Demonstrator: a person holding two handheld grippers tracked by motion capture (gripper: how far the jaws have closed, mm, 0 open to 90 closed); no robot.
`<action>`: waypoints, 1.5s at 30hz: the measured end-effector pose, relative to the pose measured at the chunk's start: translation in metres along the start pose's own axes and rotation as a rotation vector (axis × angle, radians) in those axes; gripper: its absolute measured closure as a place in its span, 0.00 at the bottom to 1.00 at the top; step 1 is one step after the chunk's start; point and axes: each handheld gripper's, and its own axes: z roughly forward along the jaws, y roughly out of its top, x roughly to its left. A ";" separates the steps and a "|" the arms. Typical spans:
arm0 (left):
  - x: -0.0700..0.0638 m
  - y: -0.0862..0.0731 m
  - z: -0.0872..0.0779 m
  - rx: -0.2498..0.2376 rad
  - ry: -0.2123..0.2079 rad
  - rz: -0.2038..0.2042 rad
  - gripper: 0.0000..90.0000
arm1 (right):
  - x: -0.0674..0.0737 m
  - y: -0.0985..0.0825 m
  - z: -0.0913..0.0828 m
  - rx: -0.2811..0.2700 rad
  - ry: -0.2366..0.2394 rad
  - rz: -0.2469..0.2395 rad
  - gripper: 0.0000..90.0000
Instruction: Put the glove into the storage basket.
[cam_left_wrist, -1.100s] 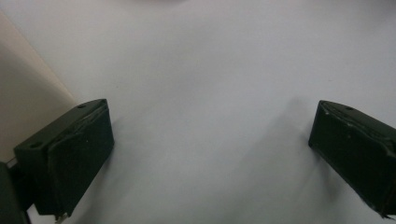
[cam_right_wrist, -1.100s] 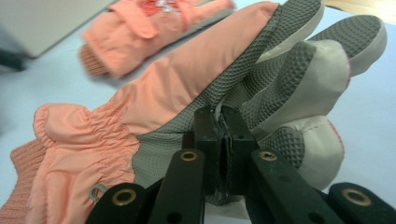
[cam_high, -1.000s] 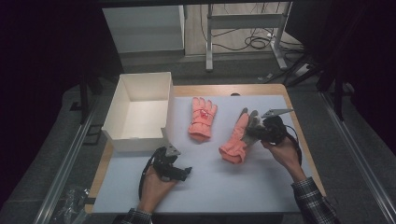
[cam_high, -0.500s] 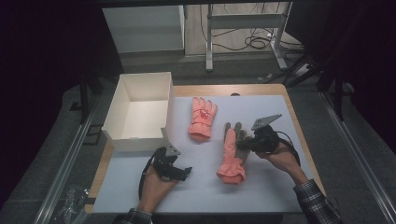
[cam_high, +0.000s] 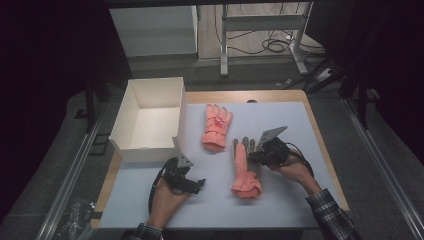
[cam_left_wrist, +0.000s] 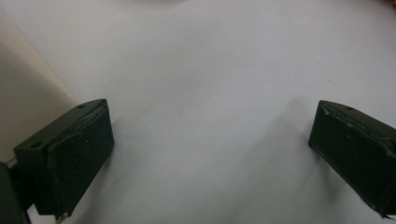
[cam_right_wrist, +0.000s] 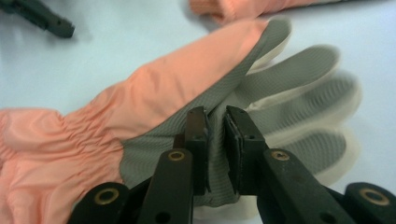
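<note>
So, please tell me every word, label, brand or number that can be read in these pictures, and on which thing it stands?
No text is readable in any view.
Far glove: a small reddish mark on its back, too small and blurred to read.
Near glove, white box, left gripper and right gripper: no lettering visible.

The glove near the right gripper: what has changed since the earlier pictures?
The right gripper carried the near glove toward the person and laid it lengthwise; its fingers have just been opening, fabric between them. The far glove, white box and left gripper stayed.
</note>
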 end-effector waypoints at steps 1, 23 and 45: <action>0.000 0.000 0.000 0.000 0.000 0.000 0.00 | 0.000 0.000 -0.002 -0.011 -0.012 0.001 0.87; 0.000 0.000 0.000 0.000 0.000 0.001 0.00 | -0.013 0.041 -0.007 -0.118 -0.142 0.097 0.55; 0.000 0.000 0.000 0.000 -0.002 0.002 0.00 | -0.038 0.098 0.049 -0.115 -0.124 0.140 0.61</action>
